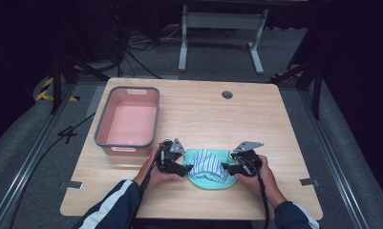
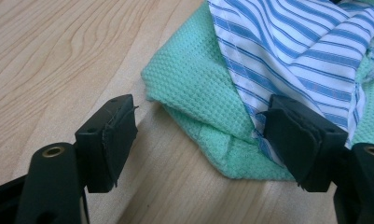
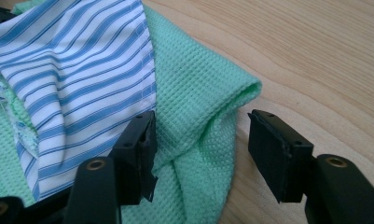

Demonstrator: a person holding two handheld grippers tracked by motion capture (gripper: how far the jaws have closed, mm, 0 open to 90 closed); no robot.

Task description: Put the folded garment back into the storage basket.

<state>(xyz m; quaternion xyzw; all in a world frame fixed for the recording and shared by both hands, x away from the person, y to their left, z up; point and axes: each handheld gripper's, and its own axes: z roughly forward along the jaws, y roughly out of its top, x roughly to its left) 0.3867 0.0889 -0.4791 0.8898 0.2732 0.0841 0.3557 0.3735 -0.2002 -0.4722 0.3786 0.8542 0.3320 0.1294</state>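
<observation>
Both grippers stand open: left gripper (image 2: 198, 140) straddles the green cloth's (image 2: 194, 84) folded edge, right gripper (image 3: 201, 154) its opposite fold, striped cloth (image 1: 207, 163) on top, near the table's (image 1: 256, 119) front edge.

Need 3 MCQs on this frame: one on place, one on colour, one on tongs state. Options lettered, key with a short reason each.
1. Where does the pink bin stand relative to the cloths?
A) ahead of them and to the left
B) right of them
C) on top of them

2. What colour is the cloth under the striped cloth?
A) red
B) mint green
C) black

3. How do the left tongs stand?
A) clamped shut on the bin
B) open, with a fold of the green cloth between the jaws
C) shut on nothing

Key: 1 A, the high view shows the bin toward the table's far left, cloths near the front edge. 2 B, the waffle-weave cloth is mint green in both gripper views. 3 B, the left gripper view shows a wide gap, the left pad clear of the fabric.
</observation>
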